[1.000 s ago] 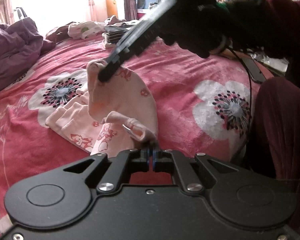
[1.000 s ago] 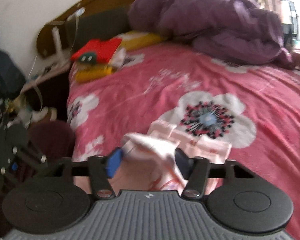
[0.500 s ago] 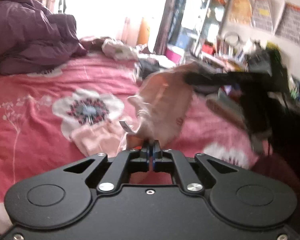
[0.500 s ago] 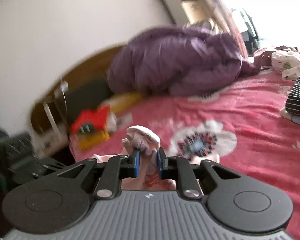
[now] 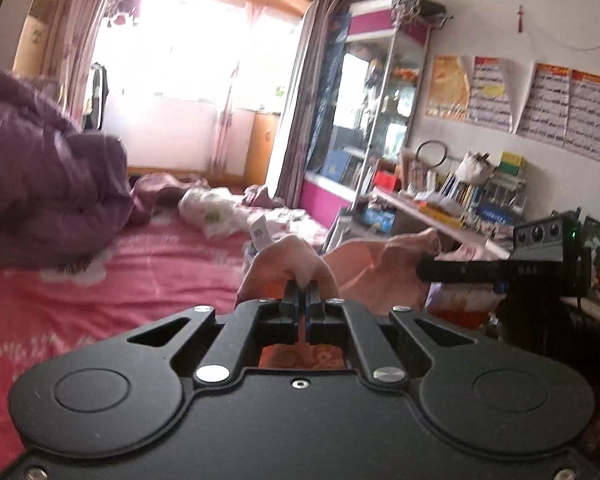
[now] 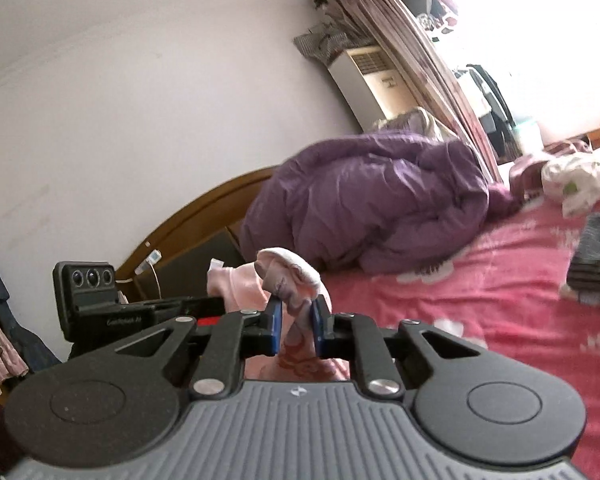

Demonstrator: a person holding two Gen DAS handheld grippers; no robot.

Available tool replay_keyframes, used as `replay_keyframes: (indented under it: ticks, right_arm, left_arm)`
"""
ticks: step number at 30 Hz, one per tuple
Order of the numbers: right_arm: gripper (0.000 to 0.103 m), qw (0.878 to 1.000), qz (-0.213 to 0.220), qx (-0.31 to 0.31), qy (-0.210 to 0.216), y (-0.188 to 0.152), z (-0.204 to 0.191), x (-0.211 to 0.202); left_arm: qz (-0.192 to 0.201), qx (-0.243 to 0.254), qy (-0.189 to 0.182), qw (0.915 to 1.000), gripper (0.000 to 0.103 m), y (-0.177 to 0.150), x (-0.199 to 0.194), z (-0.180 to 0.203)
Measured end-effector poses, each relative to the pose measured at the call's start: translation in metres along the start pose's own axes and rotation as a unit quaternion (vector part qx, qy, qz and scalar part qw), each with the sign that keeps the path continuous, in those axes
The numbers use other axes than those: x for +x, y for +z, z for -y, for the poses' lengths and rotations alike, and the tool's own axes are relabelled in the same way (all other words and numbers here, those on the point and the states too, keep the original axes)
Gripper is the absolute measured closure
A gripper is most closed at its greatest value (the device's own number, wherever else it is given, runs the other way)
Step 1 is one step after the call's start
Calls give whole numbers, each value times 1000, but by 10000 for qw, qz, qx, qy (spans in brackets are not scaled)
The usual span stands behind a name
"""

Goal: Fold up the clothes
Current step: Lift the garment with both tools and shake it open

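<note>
A small pale pink printed garment (image 5: 364,268) hangs in the air between both grippers, above the bed. My left gripper (image 5: 302,294) is shut on one bunched edge of it, with a white label sticking up beside the pinch. My right gripper (image 6: 296,306) is shut on another bunched edge (image 6: 288,272). In the left wrist view the right gripper (image 5: 424,270) reaches in from the right and holds the cloth. In the right wrist view the left gripper's fingers (image 6: 204,303) show at the left, holding the cloth. The rest of the garment is hidden below the gripper bodies.
The bed has a pink flowered sheet (image 6: 480,300). A purple duvet (image 6: 372,216) is heaped by the wooden headboard. Loose clothes (image 5: 216,208) and a striped folded pile (image 6: 596,256) lie at the far side. A cluttered desk and glass cabinet (image 5: 372,120) stand beside the bed.
Both grippers have lifted the pink garment off the bed into the air. The right gripper has closed on its edge. The views now look across the room instead of down at the sheet.
</note>
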State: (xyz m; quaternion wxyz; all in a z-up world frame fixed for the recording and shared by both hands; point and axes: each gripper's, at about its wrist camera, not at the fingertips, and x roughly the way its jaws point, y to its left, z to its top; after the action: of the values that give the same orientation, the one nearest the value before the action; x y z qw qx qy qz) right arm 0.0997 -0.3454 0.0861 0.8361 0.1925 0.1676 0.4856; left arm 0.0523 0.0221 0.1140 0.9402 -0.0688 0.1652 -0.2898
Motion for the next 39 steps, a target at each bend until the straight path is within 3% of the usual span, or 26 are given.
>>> replay_keyframes:
  ticks: [6, 13, 20, 24, 28, 32, 35, 39]
  right_arm:
    - [89, 9999, 66, 56, -119, 24, 9, 1]
    - [91, 9982, 23, 399, -455, 38, 63, 36]
    - [92, 9921, 768, 407, -901, 88, 115, 62]
    - [92, 9879, 1080, 385, -1047, 98, 131, 63]
    - [92, 9875, 969, 411, -1178, 53, 139, 59]
    - [91, 9862, 473, 662, -1443, -34, 141, 51]
    - [81, 9771, 16, 1324, -1665, -106, 141, 38]
    - [62, 9665, -191, 1885, -1732, -168, 119, 15]
  left_arm:
    - [-72, 172, -19, 9998, 103, 22, 33, -9]
    - [-364, 281, 201, 9987, 103, 42, 109, -38]
    - [110, 426, 390, 9983, 103, 89, 155, -62]
    - [131, 637, 383, 9971, 103, 78, 163, -61]
    - [-250, 803, 331, 9959, 103, 25, 164, -53]
    - [-1166, 755, 296, 9899, 103, -63, 157, -42]
    - [-1900, 466, 248, 9804, 102, -122, 144, -38]
    - [-2164, -306, 174, 9757, 100, -154, 110, -41]
